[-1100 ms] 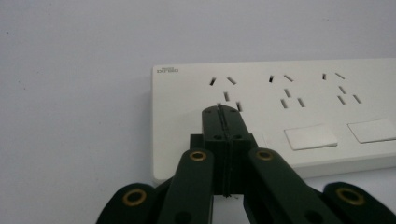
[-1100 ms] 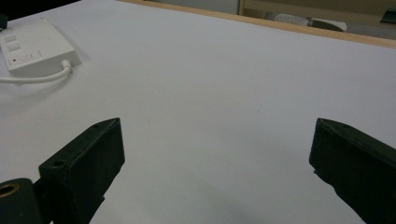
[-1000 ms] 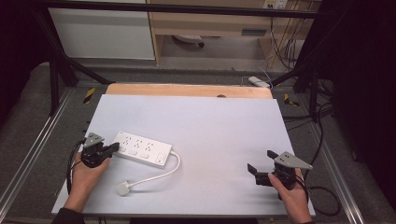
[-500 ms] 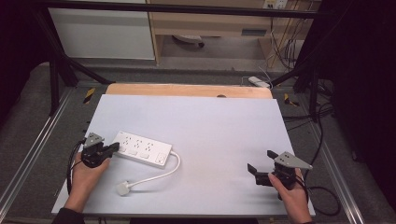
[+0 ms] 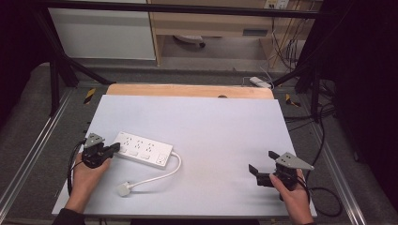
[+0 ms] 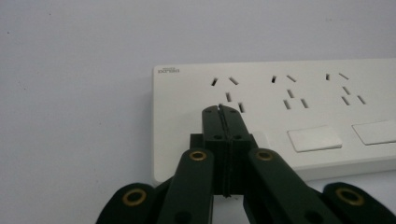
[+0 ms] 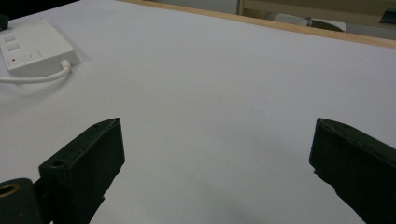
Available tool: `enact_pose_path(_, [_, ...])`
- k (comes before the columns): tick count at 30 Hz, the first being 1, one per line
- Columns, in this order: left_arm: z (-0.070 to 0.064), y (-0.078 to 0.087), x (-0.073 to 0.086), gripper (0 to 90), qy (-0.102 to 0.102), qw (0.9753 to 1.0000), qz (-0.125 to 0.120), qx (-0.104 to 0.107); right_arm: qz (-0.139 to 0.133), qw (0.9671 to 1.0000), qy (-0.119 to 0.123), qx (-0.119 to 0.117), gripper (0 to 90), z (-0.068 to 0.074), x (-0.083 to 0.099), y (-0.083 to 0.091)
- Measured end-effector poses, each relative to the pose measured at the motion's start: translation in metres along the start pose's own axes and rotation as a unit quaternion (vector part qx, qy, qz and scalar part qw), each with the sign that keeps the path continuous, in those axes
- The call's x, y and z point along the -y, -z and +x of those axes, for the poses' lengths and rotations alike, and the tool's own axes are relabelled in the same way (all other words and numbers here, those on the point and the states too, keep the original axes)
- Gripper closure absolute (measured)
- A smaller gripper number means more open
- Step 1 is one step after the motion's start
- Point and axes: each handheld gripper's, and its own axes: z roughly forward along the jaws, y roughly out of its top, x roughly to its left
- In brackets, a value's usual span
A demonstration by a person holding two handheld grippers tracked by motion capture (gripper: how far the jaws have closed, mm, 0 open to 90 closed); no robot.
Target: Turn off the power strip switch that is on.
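Left gripper (image 6: 221, 108), jaws pressed together, rests its tip on the white rectangular plastic power strip (image 5: 142, 149) at the table's (image 5: 216, 117) eight o'clock. To press a rocker switch (image 6: 314, 138), I'd slide toward three o'clock, staying square. Right gripper (image 5: 257, 175) waits spread wide at five o'clock.

a lab: black frame rig (image 5: 61, 70), loose cables (image 5: 281, 42), metal rails (image 5: 33, 150).

left gripper (image 5: 114, 149) jaws pressed together; right gripper (image 5: 253, 173) jaws spread wide apart.
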Motion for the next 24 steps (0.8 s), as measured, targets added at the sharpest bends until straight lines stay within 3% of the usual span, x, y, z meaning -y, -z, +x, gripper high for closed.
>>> enact_pose_path(12, [-0.005,0.000,-0.005,90.0,-0.005,0.9999,-0.012,0.003,0.000,1.0000,-0.001,0.001,3.7,0.000,0.000,0.000])
enact_pose_path(24, [-0.014,0.004,-0.011,90.0,-0.006,0.9988,-0.040,0.025,0.000,1.0000,-0.002,0.002,3.7,0.000,0.000,0.000])
